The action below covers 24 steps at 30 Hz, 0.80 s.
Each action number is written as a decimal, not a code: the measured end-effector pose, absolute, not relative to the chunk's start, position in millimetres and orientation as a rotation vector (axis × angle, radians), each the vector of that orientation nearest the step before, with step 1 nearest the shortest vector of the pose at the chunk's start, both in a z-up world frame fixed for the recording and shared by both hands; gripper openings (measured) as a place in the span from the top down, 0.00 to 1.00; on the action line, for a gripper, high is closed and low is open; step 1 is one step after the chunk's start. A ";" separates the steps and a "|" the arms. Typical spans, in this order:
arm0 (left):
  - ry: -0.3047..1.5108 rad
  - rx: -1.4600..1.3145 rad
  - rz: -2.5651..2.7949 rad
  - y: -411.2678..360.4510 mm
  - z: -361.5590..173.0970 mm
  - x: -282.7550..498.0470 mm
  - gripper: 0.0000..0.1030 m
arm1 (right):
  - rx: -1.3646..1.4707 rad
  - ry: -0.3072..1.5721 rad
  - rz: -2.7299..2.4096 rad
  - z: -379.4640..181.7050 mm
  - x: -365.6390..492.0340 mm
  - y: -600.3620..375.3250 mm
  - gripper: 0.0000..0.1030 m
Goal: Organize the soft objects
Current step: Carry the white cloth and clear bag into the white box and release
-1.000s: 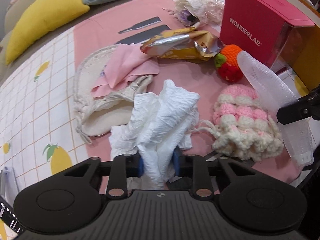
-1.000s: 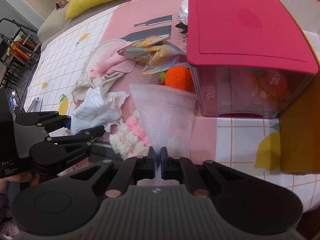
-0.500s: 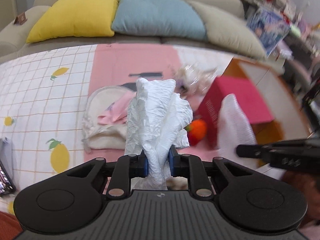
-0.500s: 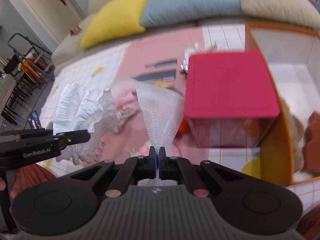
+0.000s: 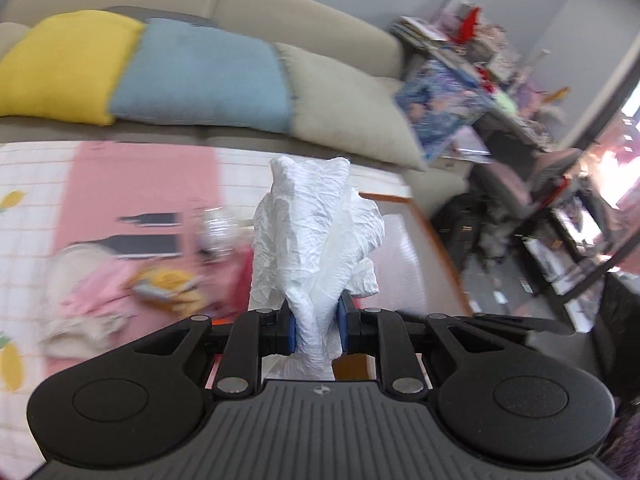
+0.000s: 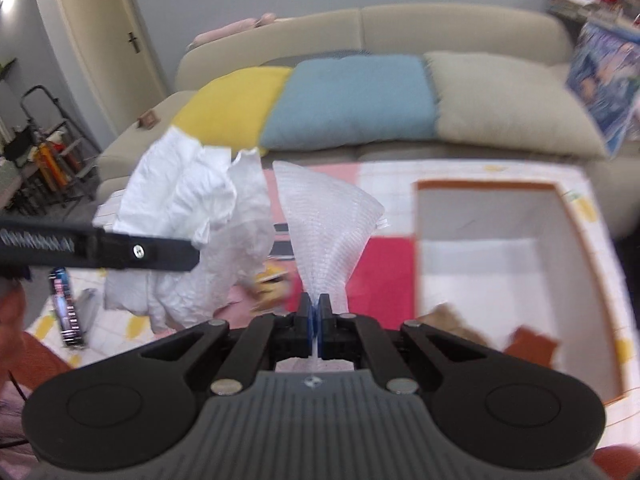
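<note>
My left gripper (image 5: pixel 316 330) is shut on a crumpled white cloth (image 5: pixel 316 236), which stands up in front of the camera, lifted off the table. In the right wrist view the same white cloth (image 6: pixel 188 216) hangs at the left beside a finger of the left gripper (image 6: pixel 120 250). My right gripper (image 6: pixel 315 322) is shut on a thin translucent ribbed foam sheet (image 6: pixel 326 232) that fans upward. Beyond and right of it lies an open orange-rimmed box (image 6: pixel 576 232) holding brown soft items (image 6: pixel 528 342).
A red box (image 6: pixel 384 276) sits left of the orange-rimmed box. A yellow wrapper (image 5: pixel 168 282), a pink cloth (image 5: pixel 96 292) and a beige bag (image 5: pixel 76 328) lie on the lemon-print tablecloth (image 5: pixel 36 184). A sofa with yellow, blue (image 6: pixel 352 100) and beige cushions stands behind. Cluttered shelves (image 5: pixel 520 120) fill the right.
Both grippers have risen well above the table with their loads, the white cloth and the foam sheet. The views now tilt toward the sofa, and the orange-rimmed box has come into the right view.
</note>
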<state>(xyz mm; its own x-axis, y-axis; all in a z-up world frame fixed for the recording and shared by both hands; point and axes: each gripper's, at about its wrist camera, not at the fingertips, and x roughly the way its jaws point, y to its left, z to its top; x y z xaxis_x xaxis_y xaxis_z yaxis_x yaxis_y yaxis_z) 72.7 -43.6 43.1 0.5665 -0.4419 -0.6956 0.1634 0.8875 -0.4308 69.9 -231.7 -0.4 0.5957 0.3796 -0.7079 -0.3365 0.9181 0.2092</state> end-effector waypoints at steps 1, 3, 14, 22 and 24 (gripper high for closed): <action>0.901 -0.343 -0.390 -53.5 45.0 77.6 0.79 | 0.041 0.829 0.397 1.7 71.3 -239.2 1.00; 0.897 -0.349 -0.439 -73.3 46.2 86.9 0.79 | 0.010 0.817 0.357 4.4 73.7 -254.6 1.00; 1.034 -0.466 -0.565 -169.0 -4.0 138.6 0.79 | -0.010 0.898 0.194 -22.6 109.8 -343.8 1.00; 1.186 -0.470 -0.539 -213.9 -52.0 163.2 0.79 | -0.070 0.997 0.166 -60.5 128.5 -373.5 1.00; 1.224 -0.454 -0.522 -219.7 -64.6 166.9 0.79 | -0.084 1.025 0.167 -67.8 129.4 -375.1 1.00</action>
